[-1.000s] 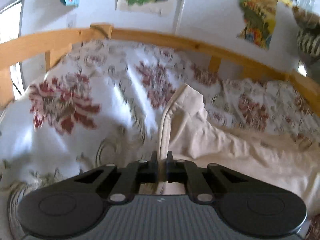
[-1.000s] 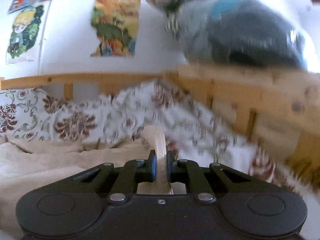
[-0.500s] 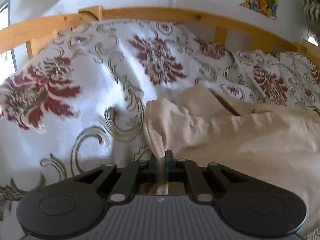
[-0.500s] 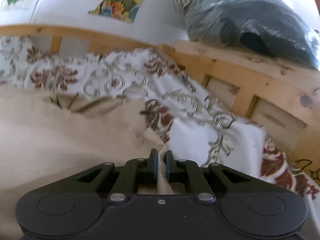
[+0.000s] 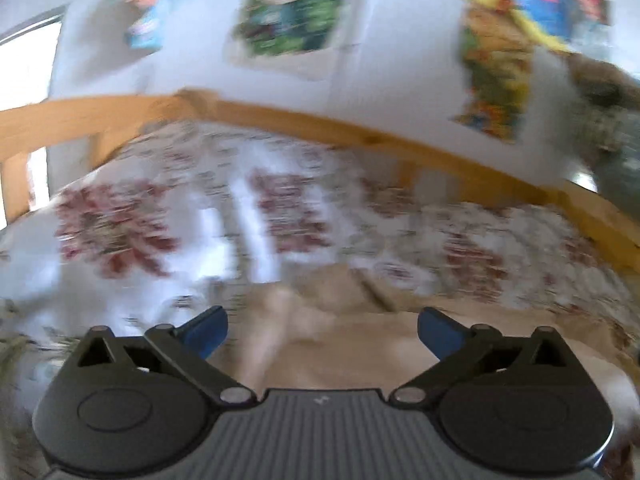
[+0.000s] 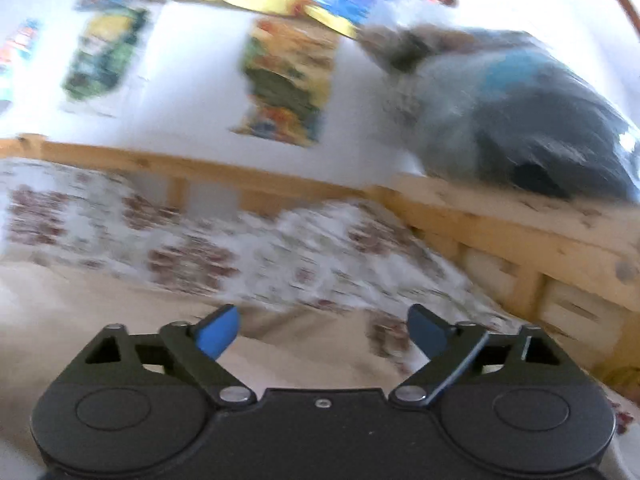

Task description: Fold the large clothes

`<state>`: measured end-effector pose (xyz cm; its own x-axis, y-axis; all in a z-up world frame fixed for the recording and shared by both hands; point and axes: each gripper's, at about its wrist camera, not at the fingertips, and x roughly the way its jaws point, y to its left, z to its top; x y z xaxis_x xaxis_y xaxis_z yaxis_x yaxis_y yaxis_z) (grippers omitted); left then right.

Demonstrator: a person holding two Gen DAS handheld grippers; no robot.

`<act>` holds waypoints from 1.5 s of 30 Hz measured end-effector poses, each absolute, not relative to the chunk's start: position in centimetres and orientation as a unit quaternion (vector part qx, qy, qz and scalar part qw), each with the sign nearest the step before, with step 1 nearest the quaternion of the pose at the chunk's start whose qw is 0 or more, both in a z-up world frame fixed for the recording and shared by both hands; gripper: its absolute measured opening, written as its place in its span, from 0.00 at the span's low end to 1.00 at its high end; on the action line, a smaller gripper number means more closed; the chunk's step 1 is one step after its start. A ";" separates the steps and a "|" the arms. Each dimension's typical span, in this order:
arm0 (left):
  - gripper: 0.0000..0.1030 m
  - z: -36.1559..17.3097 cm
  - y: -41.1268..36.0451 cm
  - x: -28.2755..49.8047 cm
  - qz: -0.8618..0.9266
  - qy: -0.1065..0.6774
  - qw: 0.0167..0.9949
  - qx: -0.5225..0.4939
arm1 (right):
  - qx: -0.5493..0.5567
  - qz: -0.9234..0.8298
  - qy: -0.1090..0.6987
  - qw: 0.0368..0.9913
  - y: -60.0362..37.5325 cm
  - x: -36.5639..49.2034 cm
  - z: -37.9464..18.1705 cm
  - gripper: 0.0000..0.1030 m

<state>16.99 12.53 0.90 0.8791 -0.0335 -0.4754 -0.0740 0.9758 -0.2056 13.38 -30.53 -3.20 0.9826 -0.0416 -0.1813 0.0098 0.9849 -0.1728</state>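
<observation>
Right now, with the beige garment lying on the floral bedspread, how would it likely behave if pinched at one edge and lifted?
The beige garment lies in soft folds, so it would probably droop rather than hold shape. Its cloth looks thin, so likely light. On the rumpled floral bedspread a push would more likely bunch it than slide it.

low wrist views, both facing bedspread, headboard

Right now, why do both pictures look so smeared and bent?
Left wrist view: motion blur smears the floral bedspread and beige garment; only the left gripper stays sharp. Right wrist view: same smear, fisheye bows the wooden bed rail, daylight washes out the wall.
</observation>
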 end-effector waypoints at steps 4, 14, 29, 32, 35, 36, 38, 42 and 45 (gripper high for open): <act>0.99 -0.4 7.2 18.3 -0.094 0.275 0.951 -0.106 | -0.096 0.081 0.089 0.988 -25.9 12.2 -3.6 0.99; 1.00 -7.4 2.0 24.9 -0.056 0.284 0.955 0.059 | -0.165 0.040 0.123 0.978 -23.2 16.9 -7.6 0.99; 0.99 -6.7 6.8 26.5 -0.050 0.314 0.946 -0.062 | -0.081 0.025 0.143 0.986 -28.0 18.1 -8.0 0.98; 0.99 -5.3 6.4 26.4 -0.063 0.294 0.952 -0.060 | -0.105 -0.036 0.099 0.989 -28.6 17.8 -6.1 0.99; 0.99 -5.1 5.6 27.9 -0.055 0.305 0.949 -0.047 | -0.110 -0.070 0.106 0.986 -30.1 18.6 -6.2 0.99; 0.99 -5.4 5.3 28.7 -0.045 0.316 0.947 -0.038 | -0.118 -0.078 0.115 0.983 -30.5 19.0 -6.6 0.99; 1.00 -6.3 5.1 29.9 -0.032 0.331 0.943 -0.028 | -0.135 -0.102 0.139 0.976 -31.2 19.7 -7.6 0.99; 1.00 -7.9 5.9 31.3 -0.038 0.351 0.933 -0.075 | -0.110 -0.122 0.199 0.966 -33.1 21.5 -9.6 0.99; 1.00 -9.0 6.5 31.5 -0.047 0.355 0.929 -0.092 | -0.076 -0.110 0.252 0.958 -34.4 22.6 -10.8 0.99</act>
<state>31.51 6.54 -9.03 0.7443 -0.1522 -0.6503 0.0216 0.9787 -0.2043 22.65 -34.38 -10.81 0.8485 -0.2501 -0.4664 0.1734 0.9640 -0.2014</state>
